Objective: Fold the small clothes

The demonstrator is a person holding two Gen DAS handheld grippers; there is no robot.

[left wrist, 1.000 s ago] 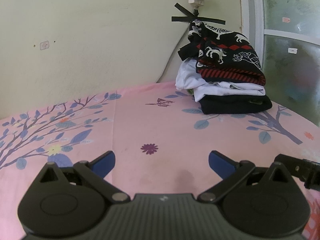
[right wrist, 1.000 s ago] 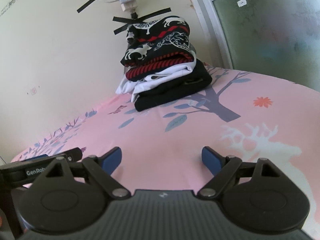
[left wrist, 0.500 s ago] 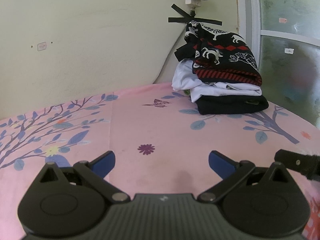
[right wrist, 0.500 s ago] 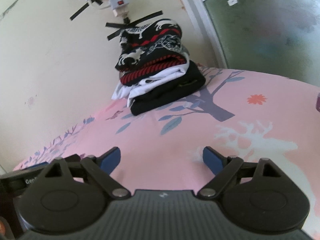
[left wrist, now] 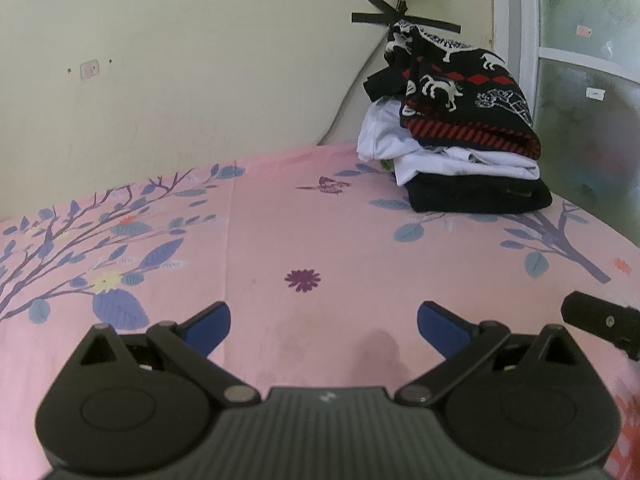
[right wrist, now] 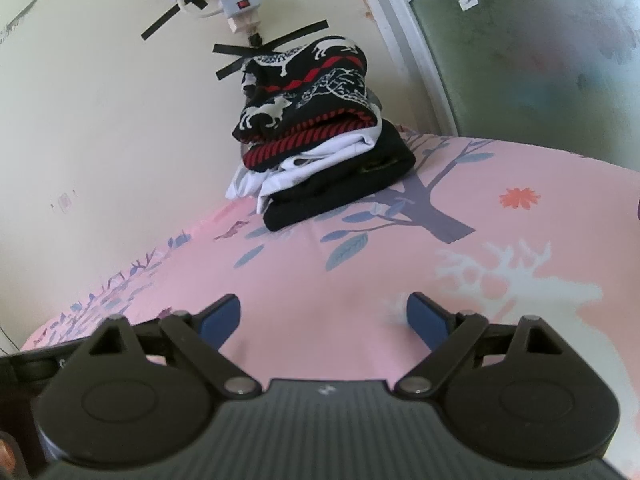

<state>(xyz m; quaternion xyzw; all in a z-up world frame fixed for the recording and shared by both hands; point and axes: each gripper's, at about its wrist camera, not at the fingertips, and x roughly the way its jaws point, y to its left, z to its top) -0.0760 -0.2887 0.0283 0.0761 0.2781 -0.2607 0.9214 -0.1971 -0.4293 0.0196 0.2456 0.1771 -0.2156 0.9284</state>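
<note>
A stack of folded clothes point(left wrist: 460, 132) sits at the far right corner of the pink floral sheet point(left wrist: 304, 232), against the wall. A black sweater with white deer and red stripes tops it, over a white garment and a black one. The same stack of folded clothes point(right wrist: 320, 136) shows in the right wrist view, far ahead. My left gripper point(left wrist: 323, 325) is open over bare sheet, holding nothing. My right gripper point(right wrist: 323, 317) is open too, low over the pink floral sheet point(right wrist: 360, 272). Part of the other gripper point(left wrist: 600, 320) shows at the left view's right edge.
A cream wall point(left wrist: 180, 60) backs the bed, with a power strip point(right wrist: 236, 0) taped to it above the stack. A frosted glass door point(right wrist: 540, 40) with a white frame stands to the right. A cable point(left wrist: 340, 108) runs down the wall behind the clothes.
Both grippers have drifted slightly, the right one tilting so the stack sits lower and more central in its view. Both stay open and empty; the stack has not moved.
</note>
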